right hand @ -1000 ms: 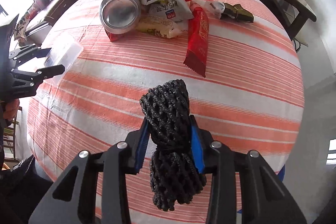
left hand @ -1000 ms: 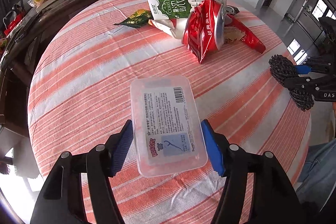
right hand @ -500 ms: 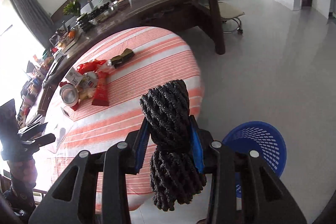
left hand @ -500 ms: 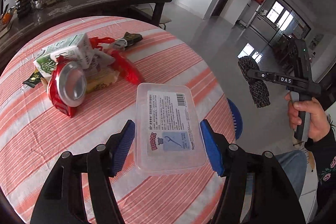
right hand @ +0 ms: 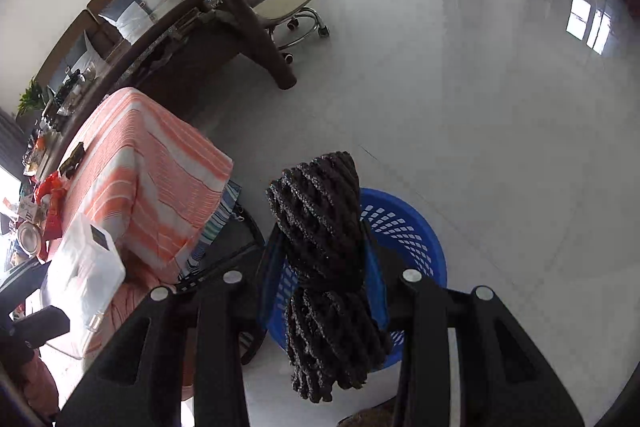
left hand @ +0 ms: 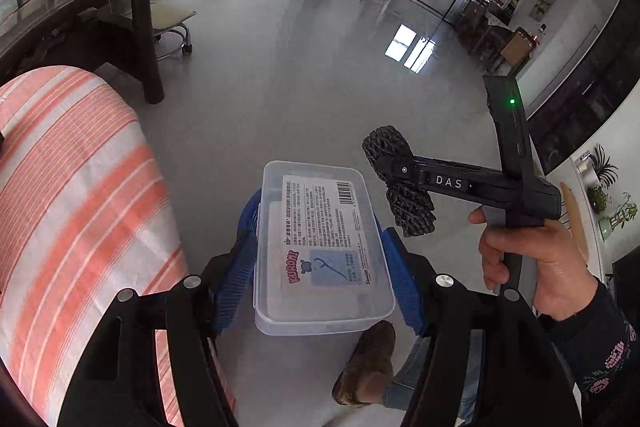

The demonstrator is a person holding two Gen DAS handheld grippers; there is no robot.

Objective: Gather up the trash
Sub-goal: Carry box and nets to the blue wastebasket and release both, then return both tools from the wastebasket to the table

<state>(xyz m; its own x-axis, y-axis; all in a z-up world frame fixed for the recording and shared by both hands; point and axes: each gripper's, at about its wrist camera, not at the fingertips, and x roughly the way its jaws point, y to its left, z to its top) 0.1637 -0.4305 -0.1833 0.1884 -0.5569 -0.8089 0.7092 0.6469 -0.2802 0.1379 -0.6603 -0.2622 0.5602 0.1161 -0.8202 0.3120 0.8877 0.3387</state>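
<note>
My left gripper [left hand: 318,259] is shut on a clear plastic box [left hand: 320,251] with a printed label, held in the air beyond the table edge. It also shows in the right wrist view [right hand: 82,275]. My right gripper [right hand: 322,259] is shut on a black foam net bundle [right hand: 324,267], held above a blue perforated basket [right hand: 412,239] on the floor. In the left wrist view the net bundle [left hand: 400,183] hangs just right of the box, and the basket's blue rim [left hand: 248,211] peeks out behind the box.
The round table with the orange striped cloth [left hand: 72,195] is at my left; leftover wrappers and a can [right hand: 40,211] lie on it. A dark wooden table [right hand: 224,39], a rolling stool [right hand: 292,7] and open grey floor lie beyond. A shoe [left hand: 366,363] stands below.
Both grippers swung away from the tabletop to the right and down, carrying the box and the net bundle. They now hover over the blue basket on the floor.
</note>
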